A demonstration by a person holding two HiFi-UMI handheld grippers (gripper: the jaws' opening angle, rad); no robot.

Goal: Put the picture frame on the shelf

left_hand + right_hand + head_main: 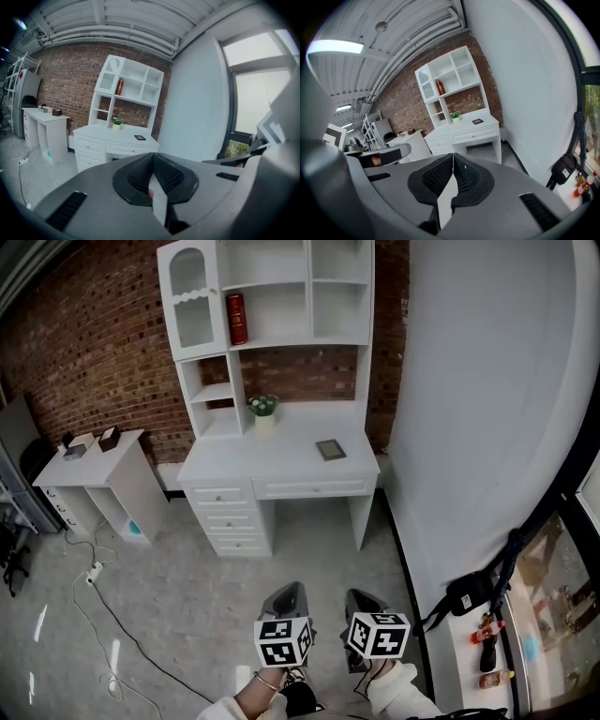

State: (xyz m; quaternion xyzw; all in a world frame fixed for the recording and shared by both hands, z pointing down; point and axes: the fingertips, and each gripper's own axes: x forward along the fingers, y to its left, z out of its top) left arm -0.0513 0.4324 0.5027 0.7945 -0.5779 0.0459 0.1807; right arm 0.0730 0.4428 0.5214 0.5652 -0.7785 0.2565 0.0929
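I found the picture frame [330,449] flat on the desk worktop [281,451], toward its right end, below the shelf [272,341]. It lay well ahead of both grippers. Left gripper [286,596] and right gripper [362,604] jaws were clenched, empty; right judged nearer.

The brick wall [84,343] at the upper left of the head view is rough and matt. The shelf [272,310] and desk [291,460] have a smooth white painted finish. The grey floor [187,596] has a dull, concrete-like sheen. The picture frame [329,449] is dark, perhaps plastic. The left gripper [153,157] and right gripper [453,157] are matt grey plastic with ribbed black pads [139,174].
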